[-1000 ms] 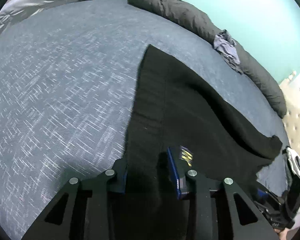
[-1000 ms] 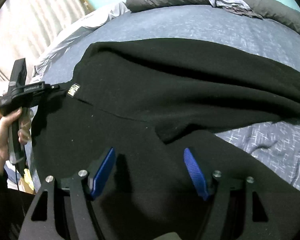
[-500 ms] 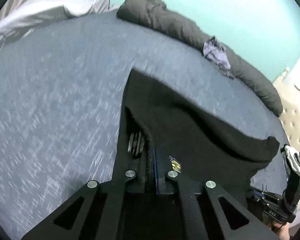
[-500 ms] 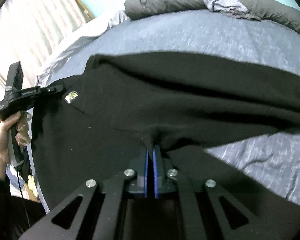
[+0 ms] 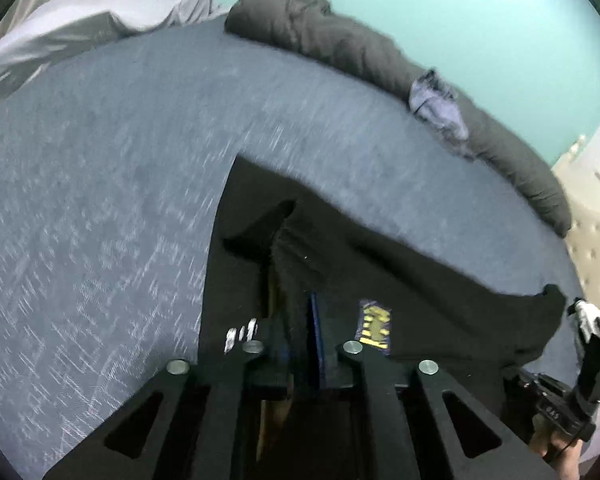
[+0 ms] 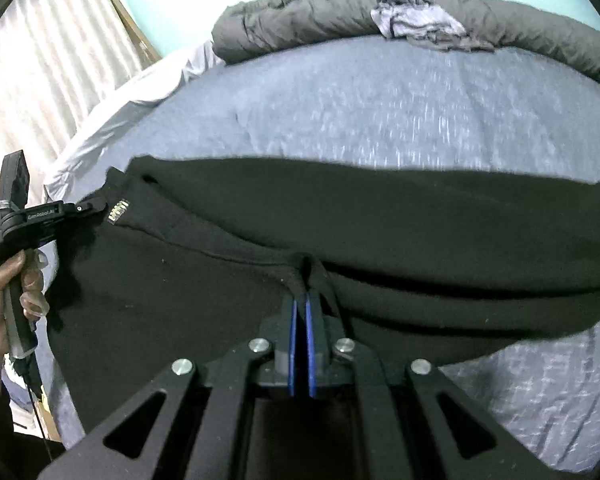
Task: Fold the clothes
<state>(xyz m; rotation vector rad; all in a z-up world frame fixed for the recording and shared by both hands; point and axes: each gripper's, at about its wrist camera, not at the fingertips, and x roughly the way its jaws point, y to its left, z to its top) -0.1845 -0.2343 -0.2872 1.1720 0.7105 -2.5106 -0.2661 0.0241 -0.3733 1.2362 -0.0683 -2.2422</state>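
Note:
A black sweater (image 5: pixel 412 276) (image 6: pixel 380 216) lies spread across the blue-grey bed (image 5: pixel 100 160) (image 6: pixel 380 100). My left gripper (image 5: pixel 296 312) is shut on a pinched-up ridge of its near edge, beside a small yellow-and-purple label (image 5: pixel 375 326). My right gripper (image 6: pixel 301 300) is shut on a bunched fold of the same garment, lifting it slightly. In the right wrist view the left gripper (image 6: pixel 96 206) sits at the sweater's left corner by the label (image 6: pixel 118 212), held by a hand (image 6: pixel 4 300). The right gripper's body (image 5: pixel 560 396) shows at the lower right of the left wrist view.
A rolled dark grey duvet (image 5: pixel 380 60) (image 6: pixel 420 20) runs along the far side of the bed with a crumpled lilac-grey cloth (image 5: pixel 440 112) (image 6: pixel 420 20) on it. A pale sheet (image 5: pixel 80 28) lies at the far left, a curtain (image 6: pixel 48 60) and teal wall behind.
Both grippers went from open to shut on the sweater, then rose, pulling the near edge of the fabric up and toward the far side.

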